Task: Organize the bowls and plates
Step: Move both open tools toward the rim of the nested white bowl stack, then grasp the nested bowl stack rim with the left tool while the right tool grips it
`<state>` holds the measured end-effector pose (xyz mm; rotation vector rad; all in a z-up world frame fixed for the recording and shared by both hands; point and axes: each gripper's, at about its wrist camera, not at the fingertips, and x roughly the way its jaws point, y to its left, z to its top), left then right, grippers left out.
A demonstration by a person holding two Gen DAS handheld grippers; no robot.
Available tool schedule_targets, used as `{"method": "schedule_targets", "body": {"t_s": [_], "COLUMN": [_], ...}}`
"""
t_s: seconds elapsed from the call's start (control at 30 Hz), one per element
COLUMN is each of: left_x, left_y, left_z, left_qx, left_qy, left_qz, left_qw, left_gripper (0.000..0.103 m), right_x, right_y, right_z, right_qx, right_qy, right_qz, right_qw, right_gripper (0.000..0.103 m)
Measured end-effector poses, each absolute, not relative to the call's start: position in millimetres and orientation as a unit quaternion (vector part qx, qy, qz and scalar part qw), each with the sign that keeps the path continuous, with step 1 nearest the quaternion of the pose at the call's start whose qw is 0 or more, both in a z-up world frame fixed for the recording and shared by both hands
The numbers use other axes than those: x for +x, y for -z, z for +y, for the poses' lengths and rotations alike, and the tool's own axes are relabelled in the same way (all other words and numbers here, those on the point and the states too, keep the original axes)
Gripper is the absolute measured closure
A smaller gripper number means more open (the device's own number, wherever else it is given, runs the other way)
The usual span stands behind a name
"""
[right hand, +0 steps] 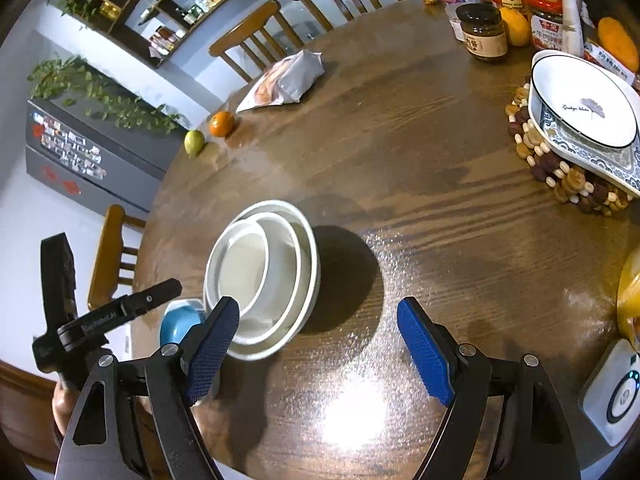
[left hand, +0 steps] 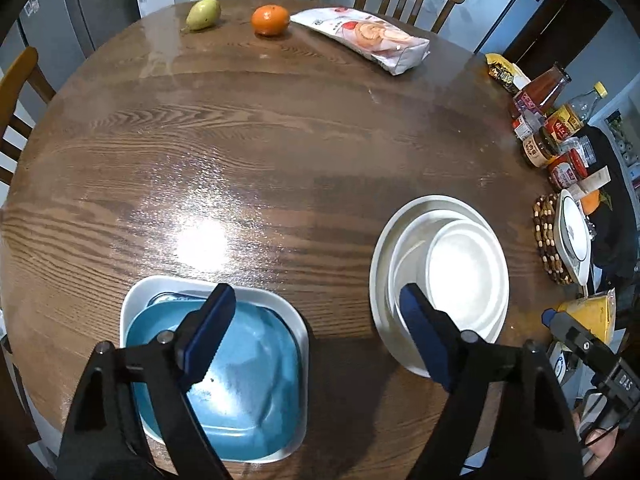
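A blue square plate [left hand: 248, 380] lies inside a white square dish [left hand: 136, 300] near the table's front edge. To its right stands a stack of three nested white round bowls [left hand: 464, 276], also in the right wrist view [right hand: 260, 276]. My left gripper [left hand: 316, 300] hangs open above the bare wood between them, one finger over the blue plate and the other over the stack's rim, holding nothing. My right gripper [right hand: 318, 308] is open and empty just right of the bowl stack. Only a corner of the blue plate [right hand: 178, 326] shows there.
On the round wooden table [left hand: 280, 140], a pear [left hand: 203, 14], an orange [left hand: 270, 20] and a snack bag [left hand: 364, 38] lie at the far edge. Jars and bottles [right hand: 484, 30] crowd the right side. A patterned bowl [right hand: 580, 108] sits on a beaded trivet [right hand: 552, 168]. Chairs ring the table.
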<state>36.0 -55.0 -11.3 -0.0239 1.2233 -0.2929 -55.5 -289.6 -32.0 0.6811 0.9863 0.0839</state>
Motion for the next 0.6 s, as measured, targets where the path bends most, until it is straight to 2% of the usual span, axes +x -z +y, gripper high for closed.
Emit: {"method": "schedule_targets", "body": {"t_s": [0.07,0.1,0.23,0.27,0.37,0.47,0.6], "left_x": [38,39,43,44,46,47,48], "left_y": [13,14,18,19,21,25,26], "left_z": [-57,-57,-60,-60,-61,-59,-61], "left_qx": [-0.011,-0.011,-0.008,-0.009,-0.007,-0.009,-0.010], "left_qy": [0.140,0.140,0.140,0.140,0.141,0.144,0.149], "left_qz": [0.573,0.575,0.580,0.581,0.583,0.589,0.591], "left_qw": [0.807,0.806,0.803,0.802,0.800,0.795,0.793], "left_gripper": [0.028,0.029,0.029,0.030,0.039,0.039,0.039], "right_x": [-52,-50,-42,-41,-36,-32,-29], "right_y": [35,37,46,48,52,53,55], "right_z": [-292,-293,-294,-294,-294,-294,-292], "right_qx": [0.322,0.325,0.335,0.335,0.337,0.334,0.333], "right_qy": [-0.036,-0.037,-0.045,-0.045,-0.049,-0.052,-0.055], "right_qz": [0.465,0.466,0.474,0.477,0.481,0.486,0.491], "right_qw": [0.824,0.822,0.813,0.811,0.808,0.806,0.803], "right_gripper": [0.022,0.026,0.030,0.033,0.043,0.048,0.050]}}
